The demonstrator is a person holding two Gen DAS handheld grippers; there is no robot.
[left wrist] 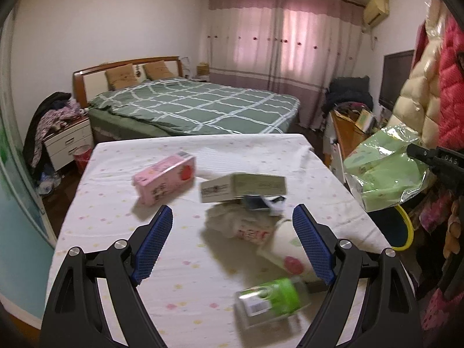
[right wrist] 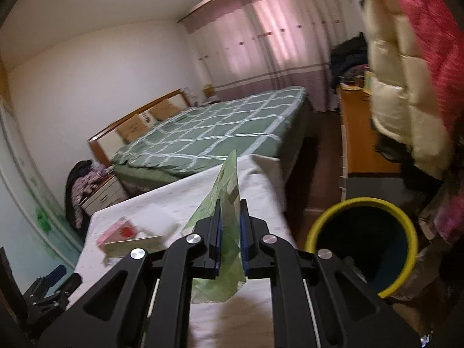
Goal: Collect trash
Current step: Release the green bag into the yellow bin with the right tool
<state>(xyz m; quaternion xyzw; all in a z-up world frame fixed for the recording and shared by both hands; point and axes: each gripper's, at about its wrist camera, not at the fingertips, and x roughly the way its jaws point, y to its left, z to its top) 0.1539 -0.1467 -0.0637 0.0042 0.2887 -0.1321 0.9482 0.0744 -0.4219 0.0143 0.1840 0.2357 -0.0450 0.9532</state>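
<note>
The crinkly light-green plastic wrapper with a shiny foil lining (right wrist: 223,217) is pinched edge-on between the blue pads of the right gripper (right wrist: 230,232), whose jaws are closed tight on it; the wrapper sticks up past the fingertips and hangs out below them. In the left wrist view the same wrapper is held in the air off the right edge of the table, above the bin. That round bin with a yellow rim and dark blue inside (right wrist: 362,249) stands on the floor just beside the table, to the right of the held wrapper.

The left gripper (left wrist: 232,229) hovers over the table with its jaws spread wide and nothing between them. Ahead of it on the white cloth with small coloured dots that covers the table (left wrist: 116,261) lie more pieces: a pink carton with a strawberry picture (left wrist: 165,182), a flat beige cardboard box (left wrist: 240,190), a crumpled whitish bag with red print (left wrist: 246,226), a white paper cup with a pink spot lying on its side (left wrist: 287,246), and a clear plastic bottle with a green label (left wrist: 269,298) nearest the camera, also on its side.

Beyond the table stands a bed with a green checked cover (left wrist: 197,104), and pink curtains (left wrist: 281,37) hang behind it.
</note>
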